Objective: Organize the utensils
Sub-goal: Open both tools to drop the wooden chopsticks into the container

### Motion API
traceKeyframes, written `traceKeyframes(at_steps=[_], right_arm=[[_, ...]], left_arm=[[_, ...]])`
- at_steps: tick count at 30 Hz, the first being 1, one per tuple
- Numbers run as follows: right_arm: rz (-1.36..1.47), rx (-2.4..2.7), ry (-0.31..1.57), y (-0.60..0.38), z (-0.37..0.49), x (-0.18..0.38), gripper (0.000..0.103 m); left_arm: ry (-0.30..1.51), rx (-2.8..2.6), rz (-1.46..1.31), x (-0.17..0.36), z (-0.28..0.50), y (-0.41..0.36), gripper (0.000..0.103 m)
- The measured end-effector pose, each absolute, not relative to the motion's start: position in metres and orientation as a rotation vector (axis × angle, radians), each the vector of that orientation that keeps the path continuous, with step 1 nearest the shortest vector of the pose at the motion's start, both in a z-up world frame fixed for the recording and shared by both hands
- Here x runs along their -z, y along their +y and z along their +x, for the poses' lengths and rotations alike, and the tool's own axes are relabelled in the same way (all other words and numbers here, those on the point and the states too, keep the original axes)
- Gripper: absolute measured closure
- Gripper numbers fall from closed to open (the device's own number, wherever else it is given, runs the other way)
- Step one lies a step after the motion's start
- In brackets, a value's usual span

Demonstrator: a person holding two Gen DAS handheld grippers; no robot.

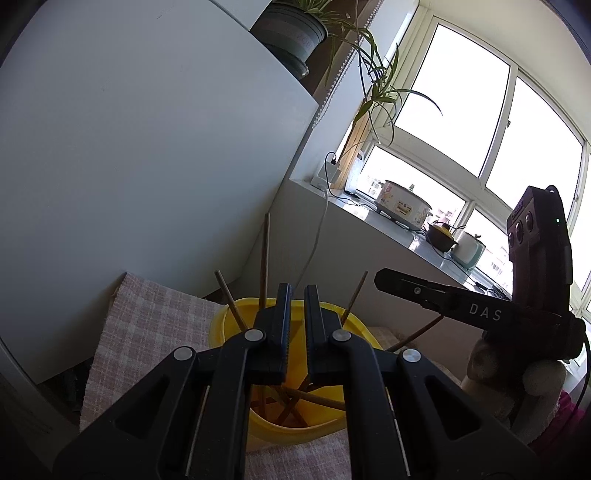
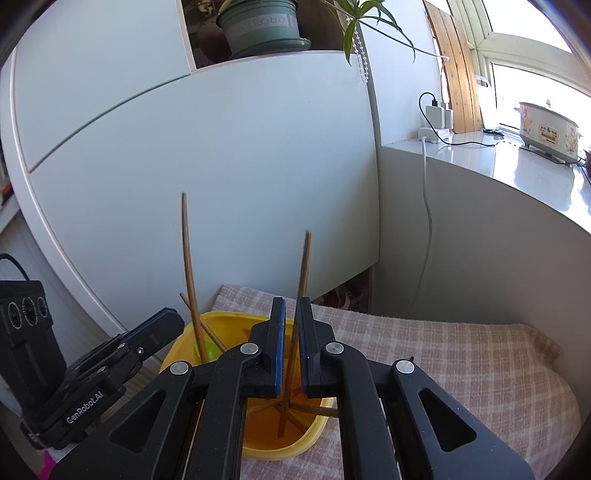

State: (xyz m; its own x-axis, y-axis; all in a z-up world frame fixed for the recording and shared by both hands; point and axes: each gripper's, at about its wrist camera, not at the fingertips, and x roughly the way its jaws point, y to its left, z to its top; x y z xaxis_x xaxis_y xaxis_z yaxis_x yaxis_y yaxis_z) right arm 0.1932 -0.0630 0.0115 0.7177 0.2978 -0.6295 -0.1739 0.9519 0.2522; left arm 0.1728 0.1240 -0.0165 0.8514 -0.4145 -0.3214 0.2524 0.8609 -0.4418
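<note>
A yellow plastic container [image 1: 295,432] [image 2: 229,321] stands on a pink checked cloth [image 1: 147,317] [image 2: 443,354] and holds several brown chopsticks [image 1: 263,258] [image 2: 189,266] leaning at different angles. My left gripper [image 1: 295,295] hovers just above the container with its jaws a narrow gap apart and nothing between them. My right gripper [image 2: 290,310] is over the same container; a single chopstick [image 2: 305,266] stands upright in the narrow gap between its jaws, and I cannot tell whether they clamp it. Each gripper shows from the side in the other's view [image 1: 406,288] [image 2: 155,328].
A white cabinet [image 1: 147,147] [image 2: 221,147] rises right behind the container. A grey windowsill counter [image 1: 406,236] [image 2: 498,158] at the right carries a flowered cooker [image 1: 402,206] [image 2: 546,129], a charger with a white cable [image 2: 428,206] and small pots. A potted plant [image 1: 291,33] [image 2: 258,26] sits on the cabinet.
</note>
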Motion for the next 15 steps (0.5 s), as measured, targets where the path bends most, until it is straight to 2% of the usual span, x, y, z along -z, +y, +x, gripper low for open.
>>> traceKeyframes(at_steps=[4,15], right_arm=[[0.19,-0.269,0.709,-0.065,0.189,-0.017,0.093],[0.198,-0.281,0.694,-0.07,0.178,-0.022,0.093]], left_arm=[[0.412,0.358,-0.39,0.012,0.164,0.124,0.099],[0.403,0.314,-0.325,0.003,0.143,0.117,0.099]])
